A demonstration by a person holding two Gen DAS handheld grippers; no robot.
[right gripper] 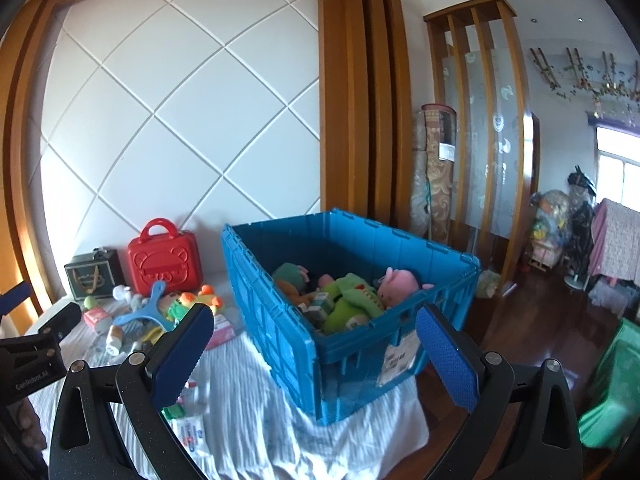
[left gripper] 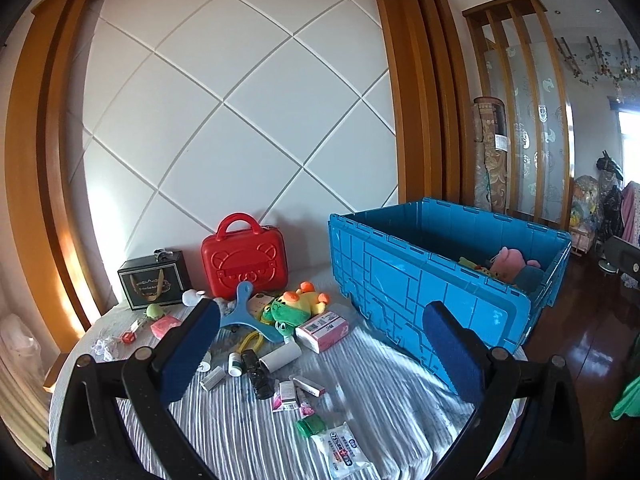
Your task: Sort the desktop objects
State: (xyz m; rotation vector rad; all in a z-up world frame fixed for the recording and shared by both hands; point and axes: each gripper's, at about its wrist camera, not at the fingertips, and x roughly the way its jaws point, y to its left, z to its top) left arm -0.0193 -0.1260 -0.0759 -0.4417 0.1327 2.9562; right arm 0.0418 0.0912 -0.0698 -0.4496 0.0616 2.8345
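Observation:
A blue crate point(left gripper: 404, 276) stands on the right of the table; in the right wrist view it point(right gripper: 280, 320) holds a pink plush point(right gripper: 400, 284), a green plush point(right gripper: 352, 300) and other toys. Loose items lie left of it: a yellow-green plush point(left gripper: 296, 304), a blue plastic piece point(left gripper: 240, 312), a pink tissue pack point(left gripper: 324, 330), a white roll point(left gripper: 280, 356), small bottles and boxes, a wipes pack point(left gripper: 344, 448). My left gripper point(left gripper: 320, 352) is open and empty above these items. My right gripper point(right gripper: 316, 356) is open and empty before the crate's near corner.
A red case point(left gripper: 244, 260) and a black gift box point(left gripper: 154, 280) stand against the white wall at the back. The table has a striped cloth point(left gripper: 380, 392). Its edge drops to a wooden floor point(right gripper: 520, 320) on the right. The left gripper's body point(right gripper: 36, 352) shows at the left.

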